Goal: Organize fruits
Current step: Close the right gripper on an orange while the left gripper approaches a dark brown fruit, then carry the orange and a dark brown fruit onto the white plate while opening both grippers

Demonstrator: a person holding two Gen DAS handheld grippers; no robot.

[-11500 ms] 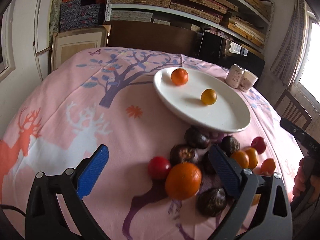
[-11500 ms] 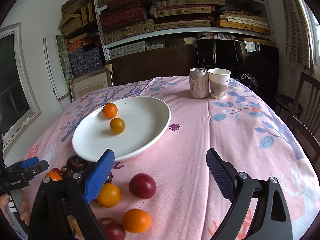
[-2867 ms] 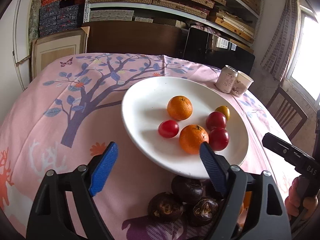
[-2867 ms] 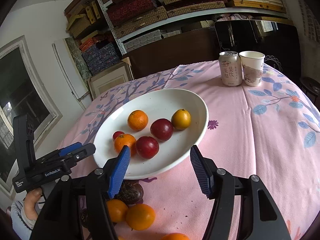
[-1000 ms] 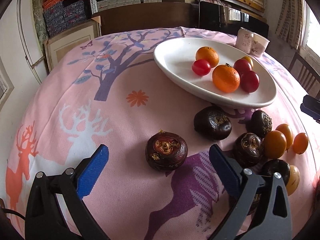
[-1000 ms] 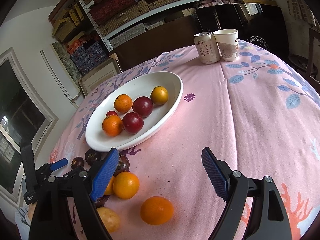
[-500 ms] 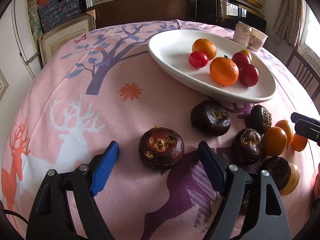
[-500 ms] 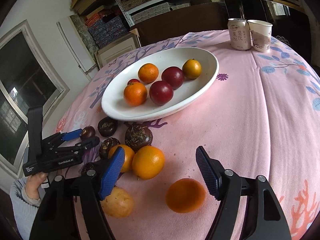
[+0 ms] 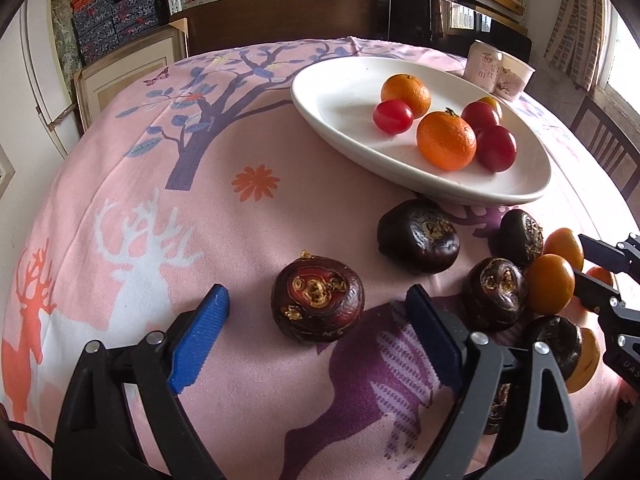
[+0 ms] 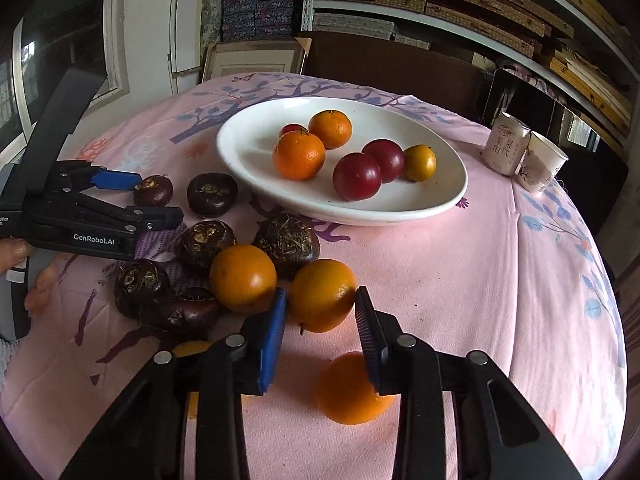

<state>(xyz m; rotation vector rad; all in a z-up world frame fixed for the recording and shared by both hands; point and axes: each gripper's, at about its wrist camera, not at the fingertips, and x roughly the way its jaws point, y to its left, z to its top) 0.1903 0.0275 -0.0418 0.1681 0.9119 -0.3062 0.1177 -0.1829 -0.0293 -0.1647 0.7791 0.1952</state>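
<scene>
The right claw (image 10: 320, 312) has just closed on an orange fruit (image 10: 322, 295) that lay loose on the tabletop (image 10: 500, 280) 1 second ago. The left claw (image 9: 316, 320), narrowed but unclamped, straddles a dark fruit (image 9: 318, 299). Beyond, the plate (image 10: 248, 136) holds 6 fruits, so the orange one likely goes there next.

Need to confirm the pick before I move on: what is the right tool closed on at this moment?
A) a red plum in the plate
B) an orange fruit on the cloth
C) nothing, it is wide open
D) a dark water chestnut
B. In the right wrist view the right tool has both pads pressed against the sides of an orange fruit on the pink tablecloth, short of the white plate.
</scene>
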